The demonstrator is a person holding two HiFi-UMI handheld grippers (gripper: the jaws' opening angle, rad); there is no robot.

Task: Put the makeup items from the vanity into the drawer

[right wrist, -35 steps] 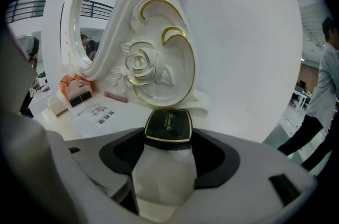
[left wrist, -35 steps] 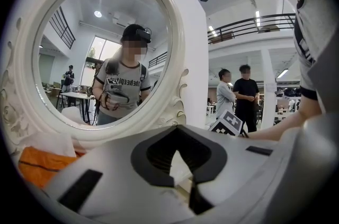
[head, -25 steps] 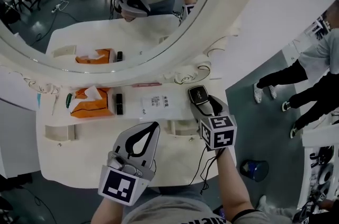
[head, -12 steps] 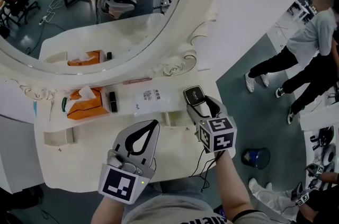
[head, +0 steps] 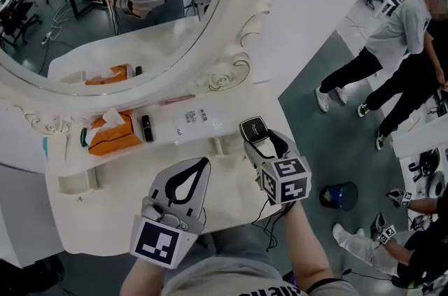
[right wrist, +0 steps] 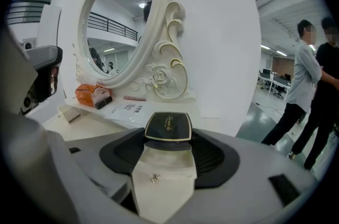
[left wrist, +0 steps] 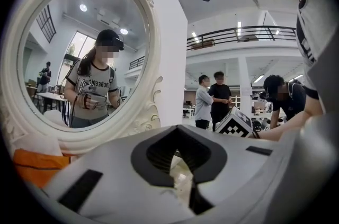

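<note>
The black compact (head: 253,129) is gripped by its near edge between the jaws of the right gripper (head: 260,142) and is held in the air over the right part of the vanity top (head: 119,217), with its lid facing up. The jaws of the left gripper (head: 203,165) are pressed together at their tips with nothing between them, and that gripper is held over the middle of the top. The step in hand is judged to be the carrying of the compact to a drawer. Two small drawer fronts are seen below the raised shelf, one near its left end (head: 75,182) and one just beside the right gripper (head: 225,145); whether either is drawn out far enough cannot be told. The nearer drawer is best chosen, and if it is not open it should first be pulled out by the empty left gripper, so that the compact need not be set down. The compact should be carried level, since only its edge is caught and a tilt could let it slip. It should be lowered flat into the drawer before the jaws are released, not dropped from above. The black tube (head: 146,128), the white sachet (head: 198,121) and the pink pencil (head: 176,100) are left on the shelf beside the orange tissue pack (head: 110,135), so the task is judged to be at an early stage.
</note>
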